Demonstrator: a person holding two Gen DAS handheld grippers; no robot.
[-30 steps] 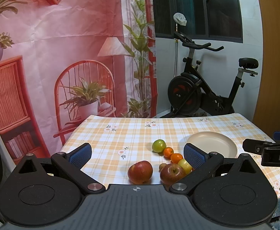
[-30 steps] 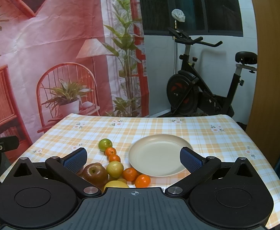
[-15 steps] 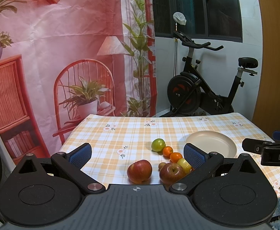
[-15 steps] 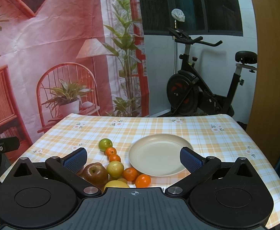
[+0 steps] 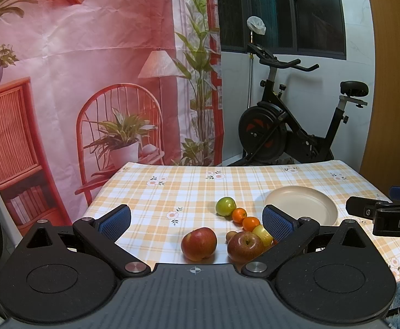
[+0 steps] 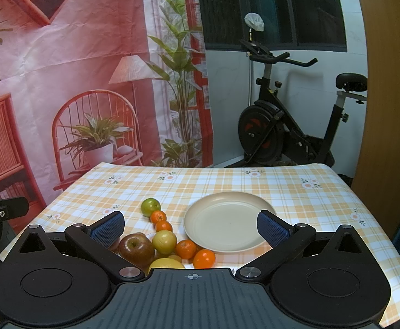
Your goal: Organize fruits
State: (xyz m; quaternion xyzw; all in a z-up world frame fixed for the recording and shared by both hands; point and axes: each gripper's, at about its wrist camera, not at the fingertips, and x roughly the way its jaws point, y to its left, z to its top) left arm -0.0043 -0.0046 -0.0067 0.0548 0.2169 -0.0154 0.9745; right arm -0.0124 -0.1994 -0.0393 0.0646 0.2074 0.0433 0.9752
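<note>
Both tools hang above the near edge of the table with nothing between their fingers: the left gripper (image 5: pixel 197 220) has its jaws spread wide, and the right gripper (image 6: pixel 190 226) is spread just as wide. No fruit is picked up yet, so the step in hand looks like choosing a first piece and reaching for it.

To do that well, start with a fruit that stands free. In the left view the red apple (image 5: pixel 199 244) at 6 o'clock sits a little apart from the rest, so the fingers can pass either side of it without knocking a neighbour. The second apple (image 5: pixel 245 247) is packed against a yellow fruit (image 5: pixel 262 234), and two small oranges (image 5: pixel 239 215) run in a line up to the green fruit (image 5: pixel 225 206) at 12 o'clock of the cluster. Round fruit rolls, so come down level, centre the pads on the widest part and close gently.

The only container is the cream plate (image 6: pixel 227 244), at 3 o'clock of the fruit. It holds nothing. In the right view two more oranges (image 6: pixel 204 258) lie just beside its near-left rim, on the cloth, not in it.
</note>
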